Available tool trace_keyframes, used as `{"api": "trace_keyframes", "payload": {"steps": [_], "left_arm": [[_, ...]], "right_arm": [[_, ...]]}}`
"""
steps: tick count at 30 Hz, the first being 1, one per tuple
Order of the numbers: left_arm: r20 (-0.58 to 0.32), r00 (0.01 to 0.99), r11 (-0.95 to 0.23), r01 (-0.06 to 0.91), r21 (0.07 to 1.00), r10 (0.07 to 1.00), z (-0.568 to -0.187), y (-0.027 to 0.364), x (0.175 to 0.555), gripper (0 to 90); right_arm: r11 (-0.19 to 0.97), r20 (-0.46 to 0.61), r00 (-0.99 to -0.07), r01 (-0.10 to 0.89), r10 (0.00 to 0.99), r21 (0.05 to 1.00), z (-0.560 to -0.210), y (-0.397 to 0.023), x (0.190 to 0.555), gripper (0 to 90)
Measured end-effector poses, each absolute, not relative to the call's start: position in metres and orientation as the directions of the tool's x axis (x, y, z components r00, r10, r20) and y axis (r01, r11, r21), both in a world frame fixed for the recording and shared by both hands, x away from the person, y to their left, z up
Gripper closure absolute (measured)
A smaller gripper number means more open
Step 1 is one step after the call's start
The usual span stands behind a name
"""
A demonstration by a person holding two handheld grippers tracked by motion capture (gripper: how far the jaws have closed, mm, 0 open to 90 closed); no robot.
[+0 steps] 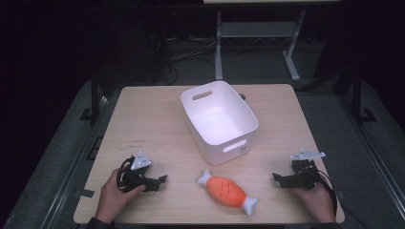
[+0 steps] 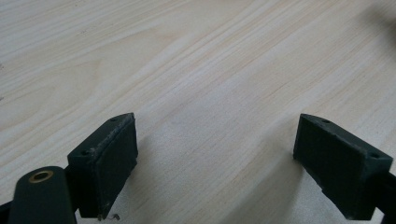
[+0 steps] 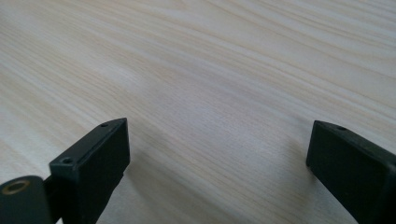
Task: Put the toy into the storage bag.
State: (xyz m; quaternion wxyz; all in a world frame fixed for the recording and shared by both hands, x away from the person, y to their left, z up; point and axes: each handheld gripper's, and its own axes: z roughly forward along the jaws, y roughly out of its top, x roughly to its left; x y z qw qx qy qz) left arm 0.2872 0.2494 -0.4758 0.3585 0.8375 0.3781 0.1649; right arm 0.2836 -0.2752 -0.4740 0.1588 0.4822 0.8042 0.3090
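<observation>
1. Step in hand: the start, by the look of it. Both grippers are resting low over the pale wood-grain table, one to each side of the toy, and neither is touching anything.
2. Left gripper: a hand is holding it at the near left of the table, pointing toward the toy. Its jaws are standing wide apart, with bare wood between them in the left gripper view.
3. Right gripper: a hand is holding it at the near right, also pointing inward. Its jaws are likewise standing wide, with nothing between them.
4. Task's thing: an orange rubbery toy shaped like a joint of meat with white bone ends. It is lying flat near the front edge, between the two grippers and well apart from each, slanted with one bone end toward the bin. Its orange body is showing a criss-cross pattern.
5. White plastic bin with slotted handles: standing upright and empty just behind the toy.
6. Next move, as judged: one gripper is likely needing to close in on the orange body or a bone end, centring the jaws across it before squeezing, then lifting clear of the bin's rim.
</observation>
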Motion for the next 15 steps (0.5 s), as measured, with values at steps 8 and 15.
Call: {"api": "trace_keyframes", "payload": {"steps": [8, 15], "left_arm": [[0.005, 0.660, -0.458, 0.515, 0.725, 0.751, -0.476, 0.249, 0.287, 12.8], [0.005, 0.660, -0.458, 0.515, 0.724, 0.751, -0.476, 0.249, 0.287, 12.8]], "right_arm": [[0.360, 0.054, -0.513, 0.670, 0.857, 0.650, -0.466, -0.270, 0.280, 5.8], [0.374, 0.075, -0.539, 0.672, 0.839, 0.639, -0.459, -0.263, 0.276, 5.7]]}}
